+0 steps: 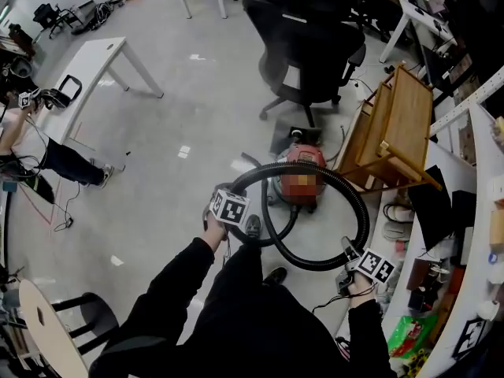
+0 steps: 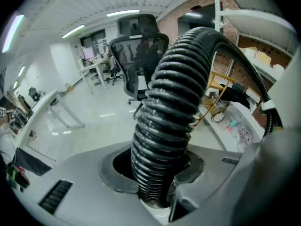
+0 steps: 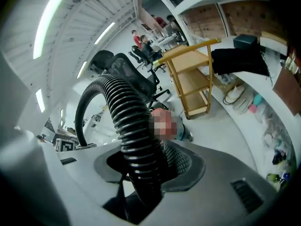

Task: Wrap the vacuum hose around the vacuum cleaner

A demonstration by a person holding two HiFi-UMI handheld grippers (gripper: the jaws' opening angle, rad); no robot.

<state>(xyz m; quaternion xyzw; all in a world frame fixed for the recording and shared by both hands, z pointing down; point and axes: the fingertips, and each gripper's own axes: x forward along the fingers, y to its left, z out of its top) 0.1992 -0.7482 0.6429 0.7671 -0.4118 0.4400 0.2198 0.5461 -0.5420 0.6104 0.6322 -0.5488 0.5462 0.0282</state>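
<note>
The left claw (image 1: 229, 208) is part-way closed on the vacuum hose (image 1: 363, 219). In the left gripper view the ribbed black hose (image 2: 164, 126) stands up between the two jaws of the claw (image 2: 157, 185), which press on it from both sides. It then bends away to the right above that claw.

The right claw (image 1: 370, 264) grips the same hose further along, its jaws about as far apart. In the right gripper view the hose (image 3: 129, 121) rises out of the claw (image 3: 141, 185) and curls over to the left.

From the left claw the hose runs in a wide loop away from the person, round to the right and back down to the right claw. A second, lower bend lies between the two claws.

The red vacuum cleaner (image 1: 305, 156) stands on the floor (image 1: 181, 109) beyond both claws, roughly midway between them, inside the far part of the loop. A black office chair (image 1: 311, 53) is further off behind it. A tilted wooden rack (image 1: 394, 124) stands ahead of the right claw, beside the cleaner.
</note>
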